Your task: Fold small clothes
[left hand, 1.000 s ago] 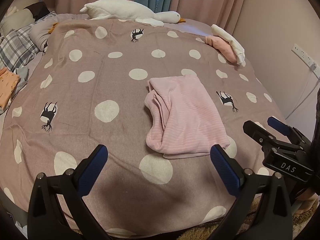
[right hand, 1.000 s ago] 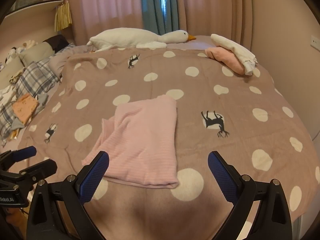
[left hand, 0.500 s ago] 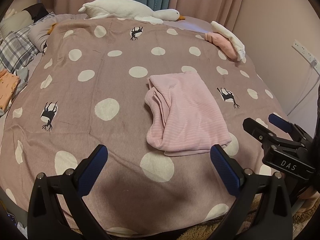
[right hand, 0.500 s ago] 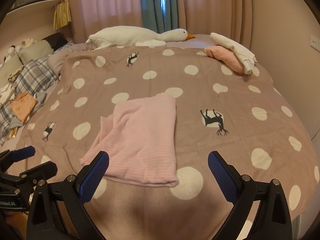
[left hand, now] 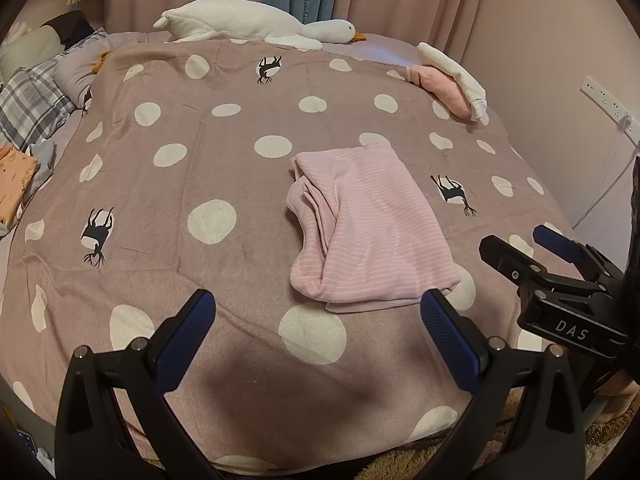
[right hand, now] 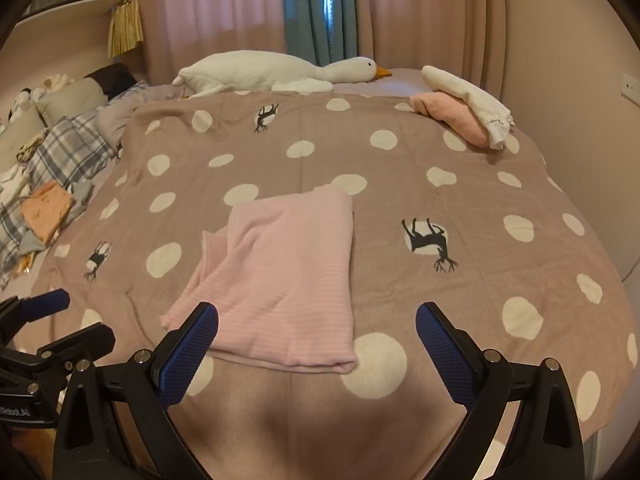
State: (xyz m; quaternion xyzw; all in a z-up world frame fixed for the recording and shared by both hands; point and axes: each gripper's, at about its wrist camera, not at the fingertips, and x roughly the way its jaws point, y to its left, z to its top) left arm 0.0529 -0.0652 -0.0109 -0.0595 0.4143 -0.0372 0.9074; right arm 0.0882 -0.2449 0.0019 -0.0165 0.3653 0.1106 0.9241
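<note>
A folded pink striped garment lies on the dotted mauve bedspread, right of centre; it also shows in the right wrist view. My left gripper is open and empty, held above the bed's near edge, short of the garment. My right gripper is open and empty, with its left finger over the garment's near left corner. The right gripper also shows in the left wrist view, right of the garment. The left gripper shows in the right wrist view.
A white plush goose lies at the bed's far edge. A pile of pink and white clothes sits at the far right. A plaid pillow and orange folded cloth lie at the left. A wall stands right.
Both grippers have drawn back and up slightly from the bed; the garment lies unmoved. Both stay open.
</note>
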